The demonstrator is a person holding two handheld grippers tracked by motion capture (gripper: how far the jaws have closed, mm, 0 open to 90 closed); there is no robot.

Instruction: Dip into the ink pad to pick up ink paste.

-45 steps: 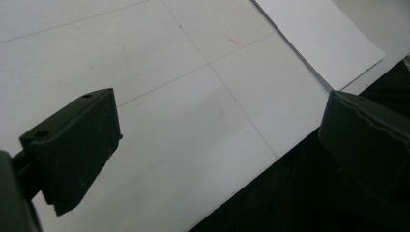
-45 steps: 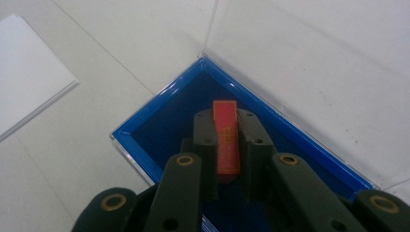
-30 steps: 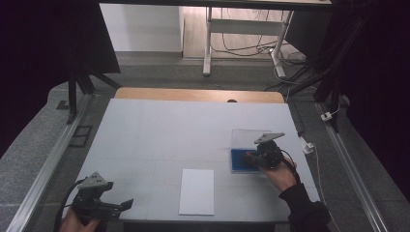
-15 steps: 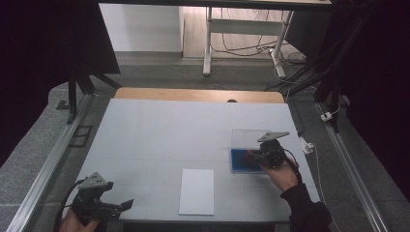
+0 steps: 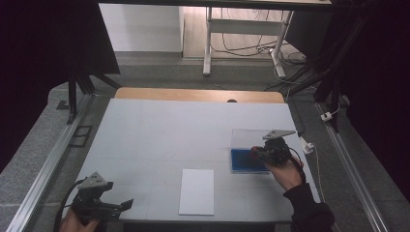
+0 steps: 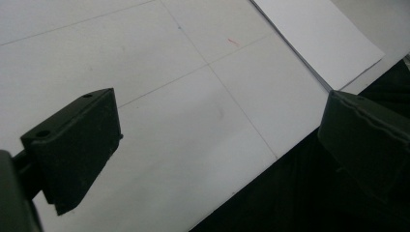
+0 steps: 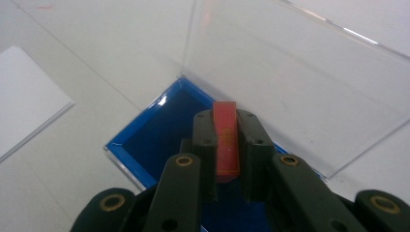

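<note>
A: Start with the largest item. What carries the work?

B: The white table (image 5: 159, 135). On it, directly beneath the right gripper (image 5: 256, 153), lies a blue tray (image 7: 145, 140) with a clear hinged lid (image 7: 290, 72) standing open beyond the jaws. A white sheet (image 5: 197, 191) lies toward the person's edge, between the two grippers.

A: State of the right gripper?

B: Jaws pressed together on a small red block (image 7: 226, 137), pinched upright between the pads. It hangs just above the tray's blue interior; probably a stamp being inked or lifted out, hence the lid is tilted back to give access.

A: And the left gripper (image 6: 217, 145)?

B: Jaws spread wide, nothing between them. It sits at the near table edge, the sheet's corner just ahead of it, well apart from the tray. It appears parked, possibly ready to steady the sheet.
</note>
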